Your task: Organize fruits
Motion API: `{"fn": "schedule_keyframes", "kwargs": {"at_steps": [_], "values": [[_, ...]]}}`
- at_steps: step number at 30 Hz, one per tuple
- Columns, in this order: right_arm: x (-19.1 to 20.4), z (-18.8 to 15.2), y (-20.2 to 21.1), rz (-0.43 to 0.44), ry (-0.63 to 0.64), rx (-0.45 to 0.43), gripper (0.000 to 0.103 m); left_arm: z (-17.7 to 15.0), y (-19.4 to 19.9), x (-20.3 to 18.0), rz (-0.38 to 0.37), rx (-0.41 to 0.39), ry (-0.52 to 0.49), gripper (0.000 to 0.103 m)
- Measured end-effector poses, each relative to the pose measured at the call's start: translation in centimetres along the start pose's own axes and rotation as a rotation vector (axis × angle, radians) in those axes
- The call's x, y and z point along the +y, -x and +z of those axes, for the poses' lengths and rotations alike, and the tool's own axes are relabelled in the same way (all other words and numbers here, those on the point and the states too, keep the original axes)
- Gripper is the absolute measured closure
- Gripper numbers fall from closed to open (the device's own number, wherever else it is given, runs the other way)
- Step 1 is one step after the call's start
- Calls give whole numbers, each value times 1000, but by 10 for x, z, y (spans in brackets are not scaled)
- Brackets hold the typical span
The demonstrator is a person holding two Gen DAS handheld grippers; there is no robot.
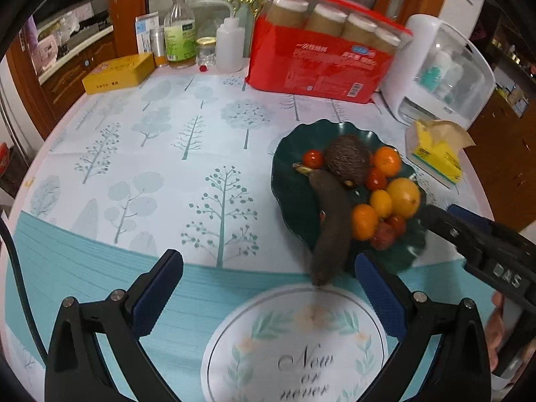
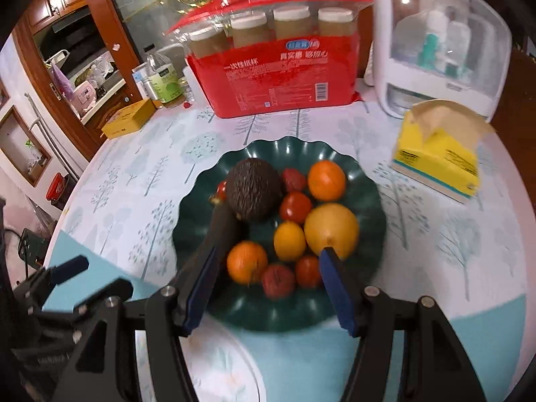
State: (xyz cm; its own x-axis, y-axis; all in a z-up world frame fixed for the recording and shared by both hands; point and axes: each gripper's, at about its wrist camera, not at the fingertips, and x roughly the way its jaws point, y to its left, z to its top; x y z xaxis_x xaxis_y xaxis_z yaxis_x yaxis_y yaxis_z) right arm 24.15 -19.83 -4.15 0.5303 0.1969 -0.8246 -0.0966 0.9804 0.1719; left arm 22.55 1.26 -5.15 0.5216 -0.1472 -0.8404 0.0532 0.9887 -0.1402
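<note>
The right gripper (image 2: 268,284) stands wide open and empty above the near part of the dark green scalloped plastic plate (image 2: 368,181), which fills the middle of the right wrist frame. The left gripper (image 1: 268,288) is also wide open, holding nothing. On the plate, an overripe, brown-black banana (image 1: 330,221) lies lengthwise, stem toward the upper left, blunt end overhanging the near rim. Beside it sit a dark rough-skinned avocado (image 2: 254,191), oranges and small red fruits.

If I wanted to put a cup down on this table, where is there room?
A wide bare stretch of tablecloth lies left of the green plate, in front of the yellow tin. It is crowded around the red pack, bottles and tissue box.
</note>
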Motion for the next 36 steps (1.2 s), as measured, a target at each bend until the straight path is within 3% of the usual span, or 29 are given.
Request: {"fn": "schedule_keyframes", "kwargs": {"at_steps": [11,17,27,36], "values": [[17,-65,97,-3,70,-77,40,-49,80,-24,17,-84,-92,1],[17,-109,128,-28,66,-110,40,-85,111,-24,-12,-72,-93,1],[28,-174,163,-62,-27,-172,38,-136,147,-23,-2,-112,-44,1],[35,-192,164,-84,-51,-174,38,-157,153,-31,28,-130,-61,1]]}}
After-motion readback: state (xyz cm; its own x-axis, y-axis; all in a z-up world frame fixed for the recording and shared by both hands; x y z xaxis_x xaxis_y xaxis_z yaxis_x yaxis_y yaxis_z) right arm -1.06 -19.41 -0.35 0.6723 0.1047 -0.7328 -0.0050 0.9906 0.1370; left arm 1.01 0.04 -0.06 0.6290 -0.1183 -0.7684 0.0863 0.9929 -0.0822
